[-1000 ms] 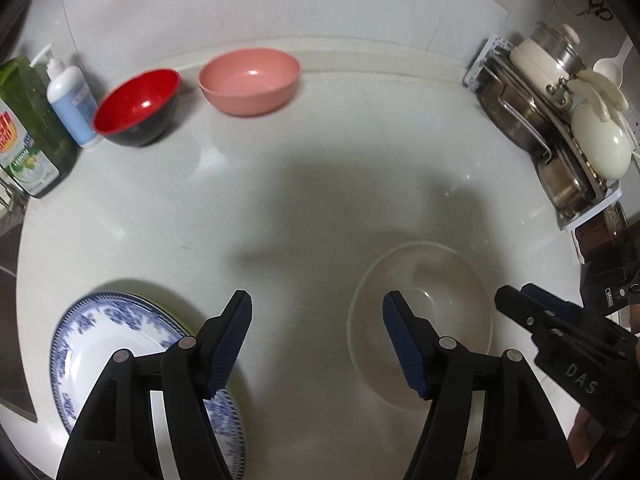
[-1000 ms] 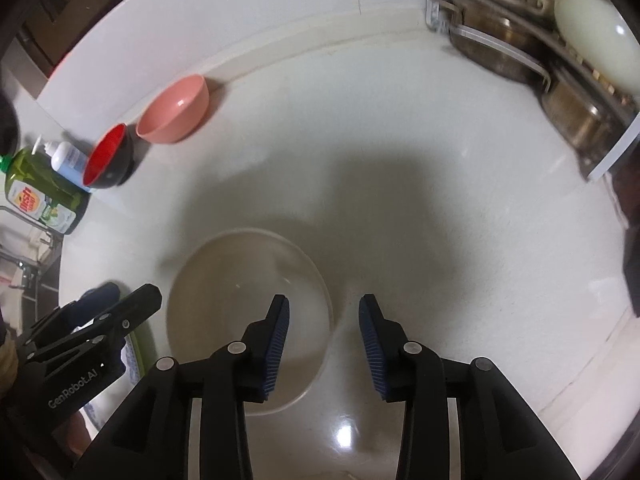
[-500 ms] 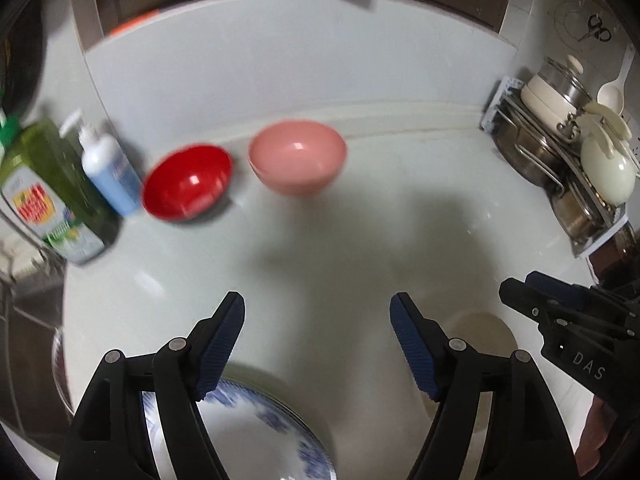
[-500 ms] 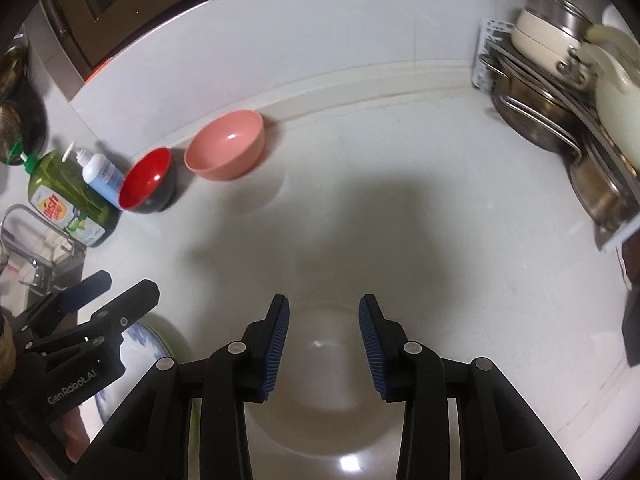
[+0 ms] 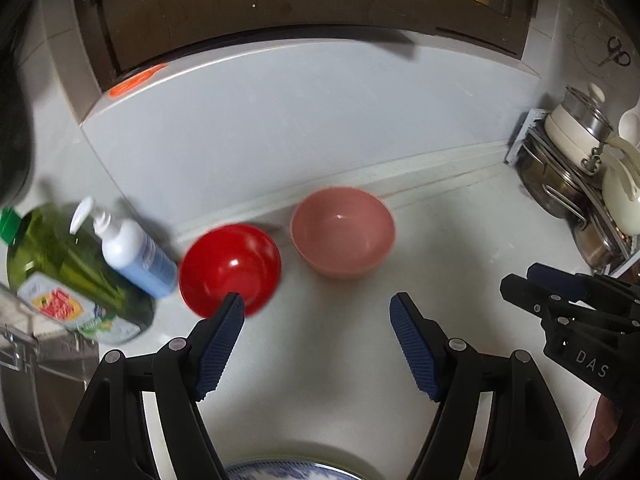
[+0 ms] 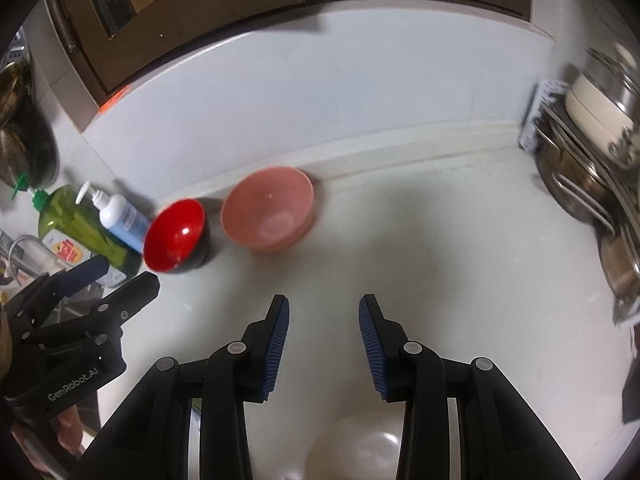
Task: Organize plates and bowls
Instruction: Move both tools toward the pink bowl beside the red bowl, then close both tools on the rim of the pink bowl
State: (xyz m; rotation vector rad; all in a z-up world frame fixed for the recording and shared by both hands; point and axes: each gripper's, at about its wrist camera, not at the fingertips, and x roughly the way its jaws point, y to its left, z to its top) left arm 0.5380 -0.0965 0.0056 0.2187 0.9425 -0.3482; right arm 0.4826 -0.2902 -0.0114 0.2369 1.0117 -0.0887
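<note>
While the left gripper (image 5: 317, 309) spreads its fingers wide, the right gripper (image 6: 324, 312) stands narrower; both grasp nothing.

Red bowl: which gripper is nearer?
Left. The left gripper has one fingertip just short of the red bowl; the right gripper sits farther off, nearer the pink bowl.

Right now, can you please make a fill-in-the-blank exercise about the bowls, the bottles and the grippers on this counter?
1. The red bowl stands between the pump bottle and the ____ bowl.
2. Both grippers, left and right, hold ____.
3. The green bottle has a ____ cap.
4. At the bottom edge of the left wrist view shows a plate patterned in ____.

Missing words: pink; nothing; green; blue
</note>
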